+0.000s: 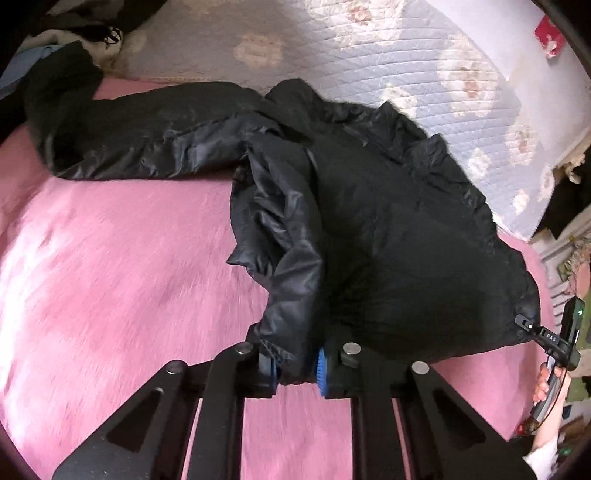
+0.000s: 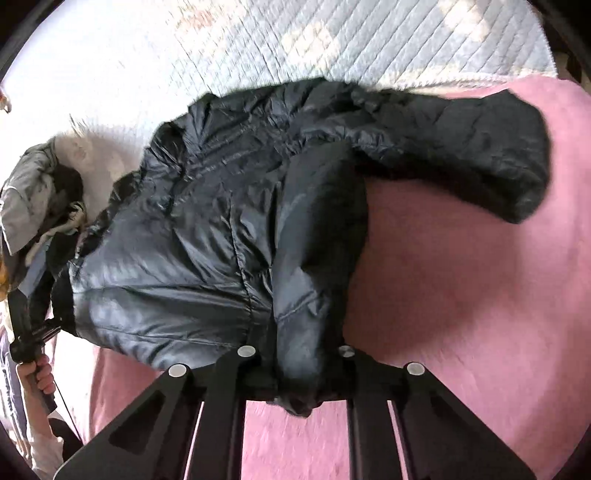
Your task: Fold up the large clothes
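A large shiny black puffer jacket point(image 1: 388, 221) lies on a pink blanket point(image 1: 110, 277), one sleeve stretched to the far left. My left gripper point(image 1: 295, 363) is shut on a bunched hem corner of the jacket between blue pads point(image 1: 320, 365). In the right wrist view the same jacket point(image 2: 207, 229) hangs and spreads before me, a sleeve point(image 2: 480, 147) reaching to the right. My right gripper point(image 2: 299, 380) is shut on another bunch of the jacket's edge. The right gripper also shows at the right edge of the left wrist view point(image 1: 526, 325), clamped on the hem.
A quilted lilac cover with pale flowers point(image 1: 369, 55) lies beyond the pink blanket point(image 2: 461, 295). A pile of other clothes point(image 2: 40, 206) sits at the left of the right wrist view, and dark clothes point(image 1: 74, 33) lie at the far left. Furniture stands at the right edge point(image 1: 565, 258).
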The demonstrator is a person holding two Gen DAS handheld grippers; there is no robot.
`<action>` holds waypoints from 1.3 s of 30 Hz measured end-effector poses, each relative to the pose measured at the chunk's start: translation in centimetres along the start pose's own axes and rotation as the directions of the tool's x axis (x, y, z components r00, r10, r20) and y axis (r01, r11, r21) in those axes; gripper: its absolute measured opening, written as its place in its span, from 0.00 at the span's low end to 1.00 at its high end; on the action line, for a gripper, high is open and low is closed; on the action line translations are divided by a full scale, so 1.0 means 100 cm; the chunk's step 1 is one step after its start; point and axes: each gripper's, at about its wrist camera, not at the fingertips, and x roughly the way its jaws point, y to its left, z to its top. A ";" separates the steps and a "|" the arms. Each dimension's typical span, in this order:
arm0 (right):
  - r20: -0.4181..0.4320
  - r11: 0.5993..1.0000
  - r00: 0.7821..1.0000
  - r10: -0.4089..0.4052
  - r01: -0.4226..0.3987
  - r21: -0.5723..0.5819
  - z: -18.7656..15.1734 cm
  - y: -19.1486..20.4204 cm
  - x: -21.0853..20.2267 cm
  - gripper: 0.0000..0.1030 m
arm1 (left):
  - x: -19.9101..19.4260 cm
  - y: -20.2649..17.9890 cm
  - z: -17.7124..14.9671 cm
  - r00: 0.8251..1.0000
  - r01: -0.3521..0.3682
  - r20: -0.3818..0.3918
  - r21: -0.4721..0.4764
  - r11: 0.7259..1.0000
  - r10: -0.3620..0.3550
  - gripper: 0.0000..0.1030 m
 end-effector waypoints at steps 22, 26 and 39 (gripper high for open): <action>0.302 0.893 0.878 -0.371 0.426 -0.142 -0.075 0.051 -0.125 0.71 | -0.107 -0.073 -0.090 0.914 -0.323 0.344 0.298 0.899 0.214 0.69; 0.293 0.949 0.929 -0.227 0.279 -0.149 -0.070 0.057 -0.143 0.83 | -0.101 -0.085 -0.090 0.947 -0.221 0.299 0.339 0.915 0.118 0.76; -0.125 0.962 0.973 -0.195 0.165 -0.217 -0.067 0.056 -0.014 0.83 | 0.012 -0.114 -0.072 0.997 -0.005 -0.072 0.323 0.946 0.030 0.79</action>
